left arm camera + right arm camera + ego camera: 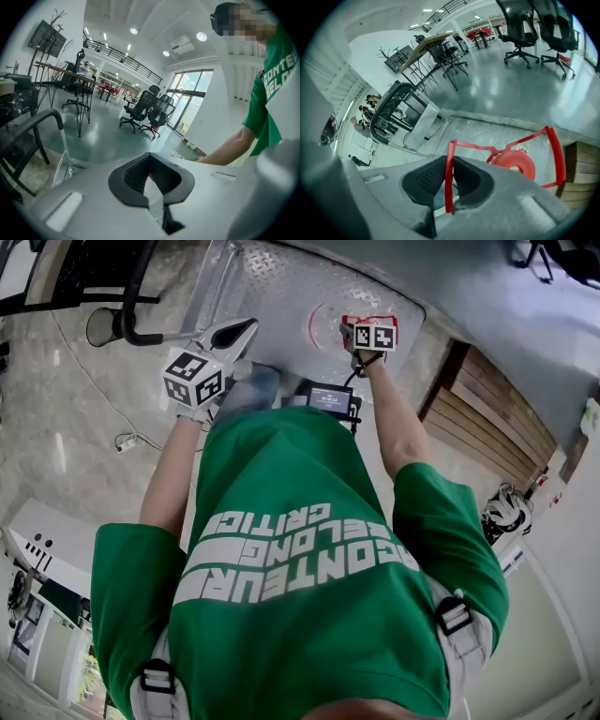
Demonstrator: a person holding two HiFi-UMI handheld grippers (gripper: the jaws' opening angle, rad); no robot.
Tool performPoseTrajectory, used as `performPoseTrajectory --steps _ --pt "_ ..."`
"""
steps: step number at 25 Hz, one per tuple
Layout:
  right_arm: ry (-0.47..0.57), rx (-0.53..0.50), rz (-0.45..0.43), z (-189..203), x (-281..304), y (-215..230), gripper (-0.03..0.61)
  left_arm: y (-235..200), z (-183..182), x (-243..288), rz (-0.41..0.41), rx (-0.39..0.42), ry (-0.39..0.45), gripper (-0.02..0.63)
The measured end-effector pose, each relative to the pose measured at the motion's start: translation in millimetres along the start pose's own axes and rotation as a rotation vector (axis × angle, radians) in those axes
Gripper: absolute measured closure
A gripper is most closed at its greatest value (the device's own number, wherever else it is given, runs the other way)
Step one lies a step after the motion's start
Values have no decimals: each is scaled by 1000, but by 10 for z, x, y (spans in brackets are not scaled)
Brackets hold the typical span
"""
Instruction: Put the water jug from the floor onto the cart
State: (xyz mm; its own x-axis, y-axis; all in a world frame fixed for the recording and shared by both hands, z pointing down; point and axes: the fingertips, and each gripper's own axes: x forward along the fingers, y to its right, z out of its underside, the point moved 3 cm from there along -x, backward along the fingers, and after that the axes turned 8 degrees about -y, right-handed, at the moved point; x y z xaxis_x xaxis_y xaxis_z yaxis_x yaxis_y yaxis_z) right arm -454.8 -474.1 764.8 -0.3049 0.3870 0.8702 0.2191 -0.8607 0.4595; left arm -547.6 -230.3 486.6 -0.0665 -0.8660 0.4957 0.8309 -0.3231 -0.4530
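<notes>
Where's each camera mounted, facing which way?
Head view: on the head, steeply down; green shirt, forearms, left gripper, right gripper, cart deck.
Left gripper view: on left gripper, along shut jaws across the office; person's arm shows.
Right gripper view: on right gripper, down at the deck; jaws clamp red jug handle.
Shared: head and right gripper views both show handle and deck.

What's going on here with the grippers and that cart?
A person in a green shirt bends over the cart. The right gripper is clamped on the red handle of the water jug, above the cart's metal deck. The left gripper sits beside it, jaws nearly together, apparently empty.
</notes>
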Motion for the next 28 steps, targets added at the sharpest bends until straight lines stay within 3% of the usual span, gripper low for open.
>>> performPoseTrajectory --steps 10,15,19,23,28 --pt "-55 -24 50 -244 366 -345 537 -52 -4 -184 -38 3 19 600" --pt "-99 -73 69 -263 446 -465 501 -66 -31 -275 -53 9 30 600" --pt "-96 -46 109 -316 375 -415 494 -128 -38 -325 -51 9 39 600" --pt "-61 -22 126 -317 212 -368 494 -158 -19 -347 -30 13 45 600" --pt "54 -28 160 -325 -190 -271 495 -81 0 -280 15 24 46 600"
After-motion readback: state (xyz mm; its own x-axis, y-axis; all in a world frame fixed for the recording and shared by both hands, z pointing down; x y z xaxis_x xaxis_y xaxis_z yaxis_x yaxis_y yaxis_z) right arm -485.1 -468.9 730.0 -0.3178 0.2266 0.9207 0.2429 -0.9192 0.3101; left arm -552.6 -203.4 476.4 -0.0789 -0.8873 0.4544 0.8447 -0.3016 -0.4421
